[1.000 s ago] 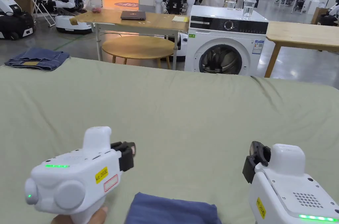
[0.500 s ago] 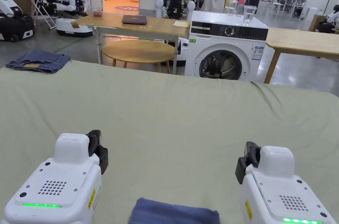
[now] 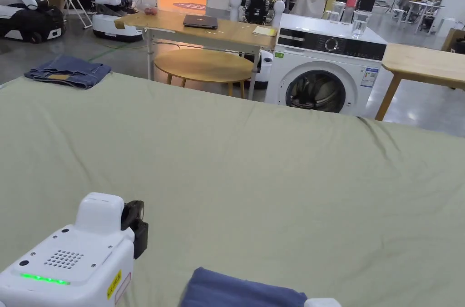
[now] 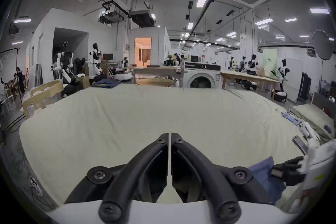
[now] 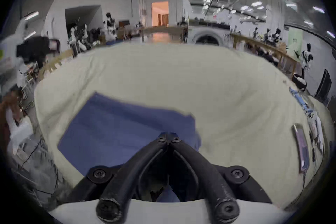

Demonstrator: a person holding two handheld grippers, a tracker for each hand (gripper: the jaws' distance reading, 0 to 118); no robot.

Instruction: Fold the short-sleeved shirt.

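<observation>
Folded blue shirt point(image 5: 123, 129) lies at the near edge of the green-sheeted bed point(image 3: 254, 167). Right gripper point(image 5: 168, 138) clenched, empty, above its right corner; left gripper point(image 4: 169, 137) clenched, empty, left of it.

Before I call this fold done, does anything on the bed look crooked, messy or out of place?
Nothing stands out. The blue shirt lies in a flat, tidy rectangle on the green sheet. Both tools, left and right, are shut and hold no cloth.
</observation>
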